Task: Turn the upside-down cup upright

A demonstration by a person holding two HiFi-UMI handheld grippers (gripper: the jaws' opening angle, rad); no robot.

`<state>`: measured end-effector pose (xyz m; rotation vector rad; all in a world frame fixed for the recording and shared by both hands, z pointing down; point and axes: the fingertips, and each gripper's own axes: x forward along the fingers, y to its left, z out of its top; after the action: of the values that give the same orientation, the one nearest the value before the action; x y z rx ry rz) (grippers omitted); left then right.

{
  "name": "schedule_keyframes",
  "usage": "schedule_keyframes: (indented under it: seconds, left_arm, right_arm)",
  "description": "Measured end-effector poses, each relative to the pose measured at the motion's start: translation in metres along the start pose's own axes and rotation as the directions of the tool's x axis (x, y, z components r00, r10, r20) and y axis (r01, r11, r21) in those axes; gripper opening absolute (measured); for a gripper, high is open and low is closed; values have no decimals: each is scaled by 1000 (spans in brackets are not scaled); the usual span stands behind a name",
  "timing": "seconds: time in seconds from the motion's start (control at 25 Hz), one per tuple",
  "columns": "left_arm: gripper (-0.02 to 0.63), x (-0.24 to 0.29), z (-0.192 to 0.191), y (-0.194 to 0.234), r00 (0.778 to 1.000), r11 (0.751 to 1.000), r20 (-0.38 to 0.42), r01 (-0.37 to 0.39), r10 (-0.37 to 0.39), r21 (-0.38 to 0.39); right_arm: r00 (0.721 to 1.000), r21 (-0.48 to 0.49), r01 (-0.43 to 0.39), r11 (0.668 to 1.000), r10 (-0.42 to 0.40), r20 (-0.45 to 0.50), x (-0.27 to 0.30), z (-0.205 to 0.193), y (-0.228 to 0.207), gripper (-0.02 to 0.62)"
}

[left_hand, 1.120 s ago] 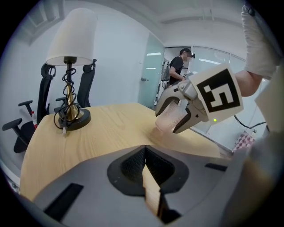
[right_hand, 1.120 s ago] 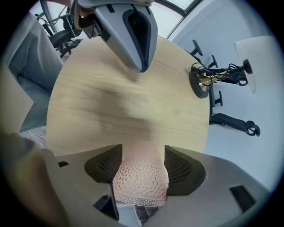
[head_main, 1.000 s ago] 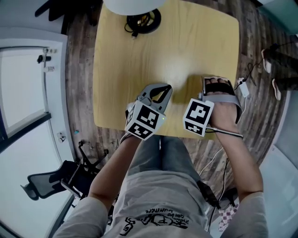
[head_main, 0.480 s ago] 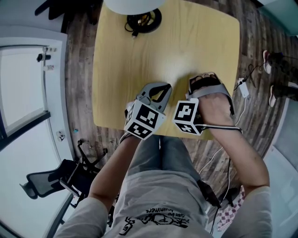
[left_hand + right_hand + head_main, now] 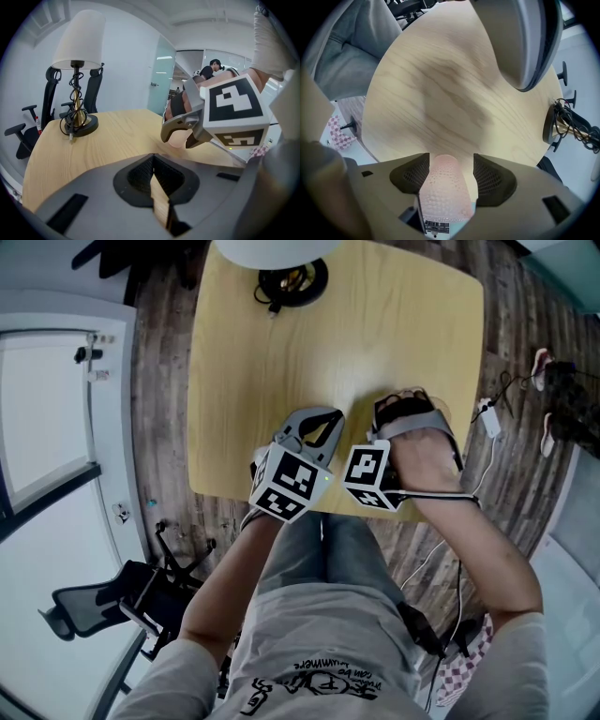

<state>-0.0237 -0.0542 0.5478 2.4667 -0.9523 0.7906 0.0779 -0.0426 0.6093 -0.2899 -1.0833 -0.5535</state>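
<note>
right gripper (image 5: 445, 161): closed on the pink dimpled cup (image 5: 443, 192), which is held between its pads above the worktop (image 5: 281, 352) near the front edge | left gripper (image 5: 153, 161): jaws drawn together, nothing gripped, positioned just beside the right | table lamp (image 5: 77, 70): seen at the far edge

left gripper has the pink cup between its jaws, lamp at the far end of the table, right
No, it is the right gripper that has the pink cup between its jaws, as the right gripper view shows. The left gripper has its jaws together with nothing in them. The lamp does stand at the far end of the table.
</note>
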Motion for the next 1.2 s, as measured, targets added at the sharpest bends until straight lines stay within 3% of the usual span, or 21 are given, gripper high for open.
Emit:
schedule_keyframes:
  seconds: [0.2,0.4,0.56,0.68,0.8,0.88,1.04,1.2]
  left_arm:
    - [8,-2,-4,-2,1000,1000,-2,-4,4,-1]
    - [8,-9,-1,-2,1000,1000,3,-13,13,0]
    - [8,-25,11,3,999,1000,10,-30,30,2]
    - [8,-43,31,5,999,999,33,-40,40,8]
    - [8,-67,54,0,996,999,77,-38,37,3]
    - [8,-87,72,-7,993,999,115,-31,31,-7]
    - [8,-125,115,-24,983,999,184,6,1,-35]
    - [8,-159,155,-50,966,998,258,26,-12,-49]
  right_arm:
    - [1000,4,28,1000,-28,7,3,5,4,307]
    - [986,59,146,988,-150,74,-17,14,-15,307]
    - [959,161,221,962,-244,142,-50,13,-31,307]
    - [923,300,253,920,-322,212,-87,2,-42,307]
    - [871,474,249,845,-409,273,-126,-16,-48,307]
    - [825,598,220,770,-474,307,-153,-31,-48,301]
    - [686,819,15,573,-602,408,-213,-62,-43,228]
    - [564,908,-122,401,-724,396,-264,-94,-28,175]
